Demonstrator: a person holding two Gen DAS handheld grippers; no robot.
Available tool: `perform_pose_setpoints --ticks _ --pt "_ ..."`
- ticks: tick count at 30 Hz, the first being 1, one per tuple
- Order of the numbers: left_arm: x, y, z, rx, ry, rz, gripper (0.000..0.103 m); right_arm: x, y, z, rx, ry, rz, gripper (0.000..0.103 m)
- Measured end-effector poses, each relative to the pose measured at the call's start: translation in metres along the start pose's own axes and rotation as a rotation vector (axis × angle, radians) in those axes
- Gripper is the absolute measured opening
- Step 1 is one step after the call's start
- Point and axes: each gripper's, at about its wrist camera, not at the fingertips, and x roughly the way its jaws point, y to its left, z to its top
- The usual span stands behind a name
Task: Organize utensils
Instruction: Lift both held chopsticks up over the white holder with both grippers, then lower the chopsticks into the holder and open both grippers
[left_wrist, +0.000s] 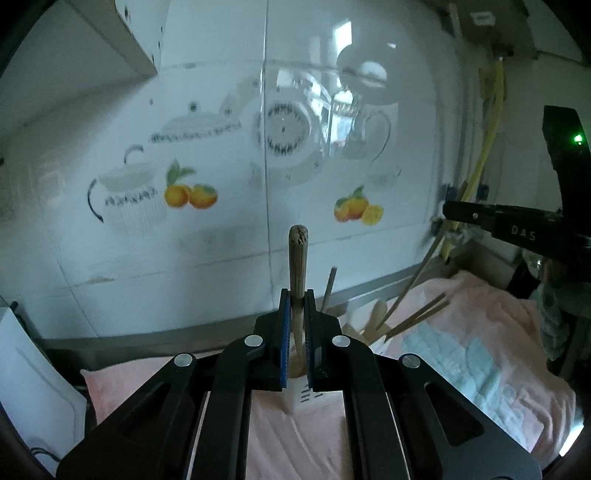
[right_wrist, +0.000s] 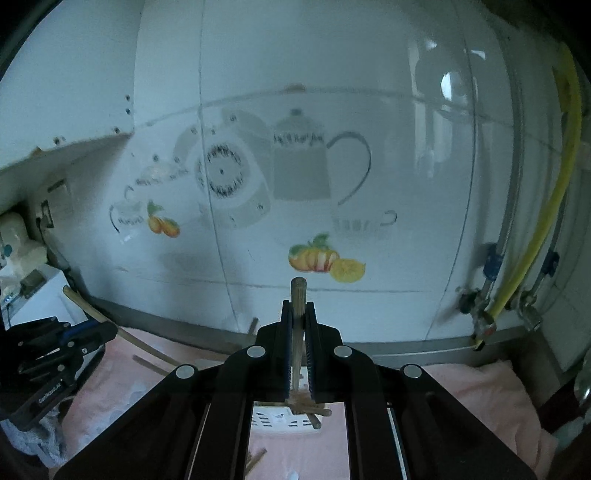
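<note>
My left gripper is shut on a thick wooden utensil handle that stands upright between the blue pads. Under it sits a white slotted utensil holder. A wooden spoon and chopsticks rise to its right, their bases hidden. At the right edge, my right gripper holds a thin stick slanting down. In the right wrist view, my right gripper is shut on that thin wooden stick, above the holder. The left gripper shows at the left.
A pink towel covers the counter. Loose wooden sticks lie on it. The tiled wall with teapot and fruit decals stands close ahead. A yellow hose and valves run down the right corner. A white appliance sits left.
</note>
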Motion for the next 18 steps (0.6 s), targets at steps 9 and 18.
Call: perform_pose_setpoints --ticks 9,18 --pt "0.028 0.013 -0.026 -0.031 0.073 -0.001 0.006 0.043 -0.002 -0.027 0.001 0.107 -0.002 0.007" --pt "0.014 0.014 -0.033 -0.035 0.047 0.004 0.009 0.035 0.002 -0.033 -0.004 0.088 -0.003 0.02"
